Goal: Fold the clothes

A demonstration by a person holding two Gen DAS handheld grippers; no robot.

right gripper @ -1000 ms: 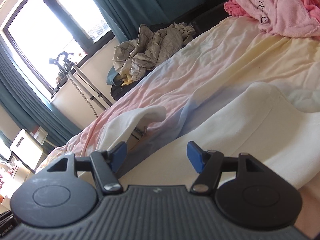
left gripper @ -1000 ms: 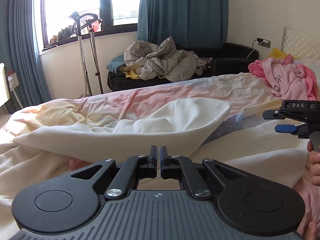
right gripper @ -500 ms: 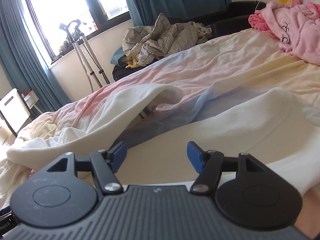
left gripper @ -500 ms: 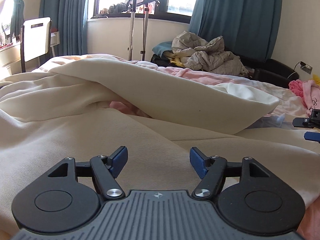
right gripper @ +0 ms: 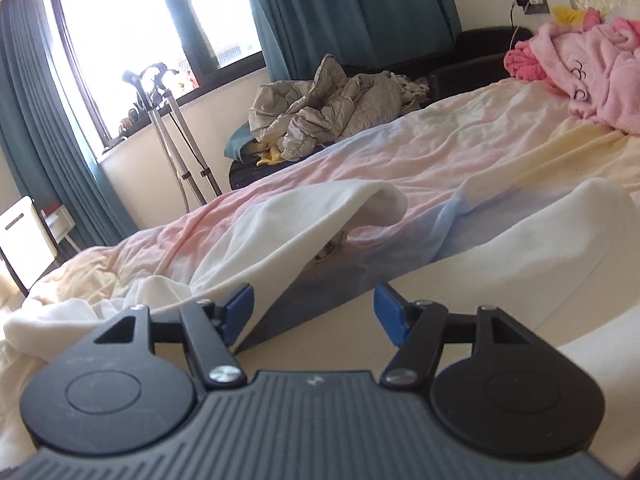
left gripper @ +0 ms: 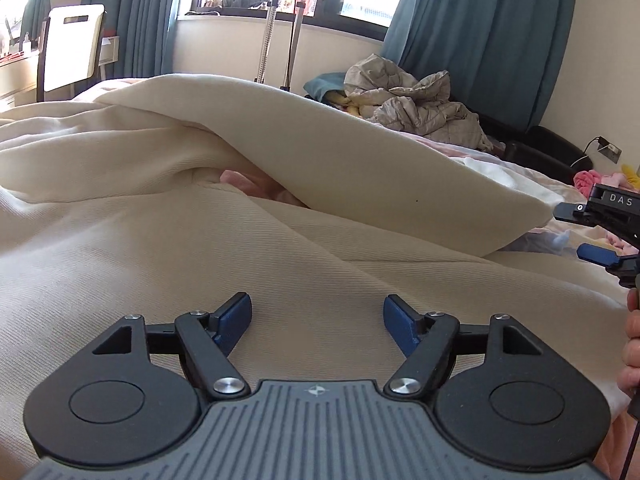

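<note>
Change since the earlier frame: left gripper (left gripper: 318, 322), then pinched shut with the fold farther off, now sits lower over the cloth with its jaws opening and nothing between them. The window has swung from upper left toward top centre of the left wrist view.

Item 1, nearest: right gripper (right gripper: 314, 312), lower centre of its view, blue pads spread apart, empty, hovering over flat cream cloth. Also seen at the right edge of the left view, beside a hand (left gripper: 632, 344).

Item 2: cream garment (left gripper: 280, 248), ribbed, spread across the bed (right gripper: 460, 148); fills the lower and middle left view. One flap is doubled over, its rounded edge running from upper left down to mid right.

Item 3: pink clothes (right gripper: 588, 68), heaped at upper right, well apart from the garment.

Item 4: grey quilt (right gripper: 324, 112), bundled on a dark sofa beyond the bed.

Item 5, farthest: window (right gripper: 144, 40) with teal curtains, a metal stand in front.

Risk: the doubled flap looks puffed, not pressed; released, it may slump open. A pinch taken too deep could catch the bedsheet with the cloth.
</note>
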